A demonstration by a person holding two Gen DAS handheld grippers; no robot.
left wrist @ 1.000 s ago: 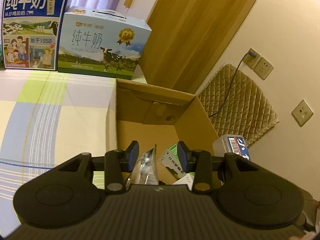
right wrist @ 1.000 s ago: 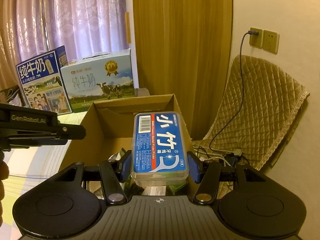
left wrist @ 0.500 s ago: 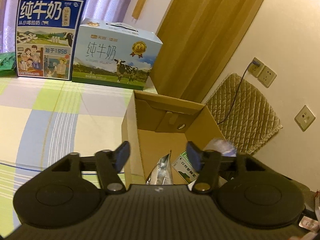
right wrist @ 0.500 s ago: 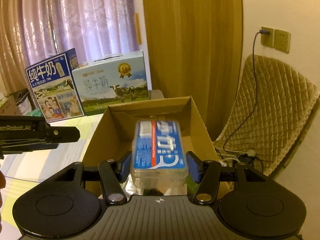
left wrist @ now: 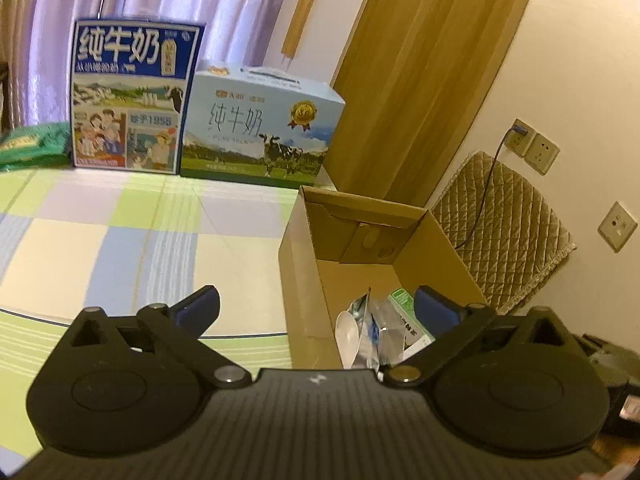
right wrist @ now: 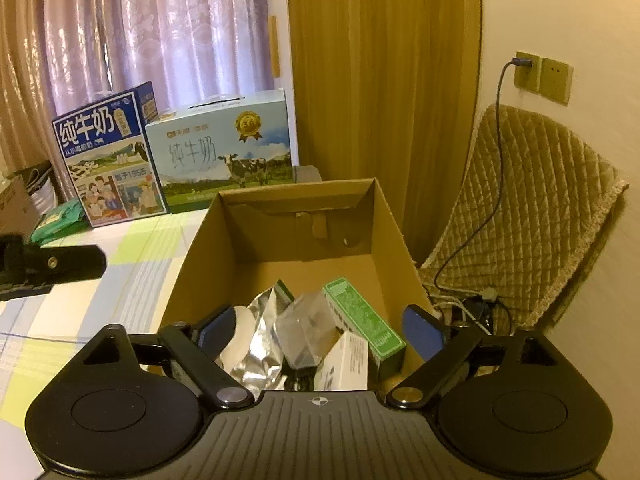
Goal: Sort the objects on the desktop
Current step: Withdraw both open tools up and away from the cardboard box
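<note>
Both tongs are spread wide and empty, so the step in hand looks like the pause after a drop. The right tongs (right wrist: 320,326) hover directly over the cardboard box (right wrist: 390,220), above its foil pouch (right wrist: 260,340) and green carton (right wrist: 360,316). The left tongs (left wrist: 316,304) straddle the box's near wall. Next probably calls for another item from the counter (left wrist: 120,240), though none shows nearby.

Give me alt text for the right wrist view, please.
The right gripper, open and holding nothing, hangs over a cardboard box on a checked tablecloth. Inside lie a foil pouch, a clear case, a green carton and a white carton. Two milk boxes stand behind.
</note>
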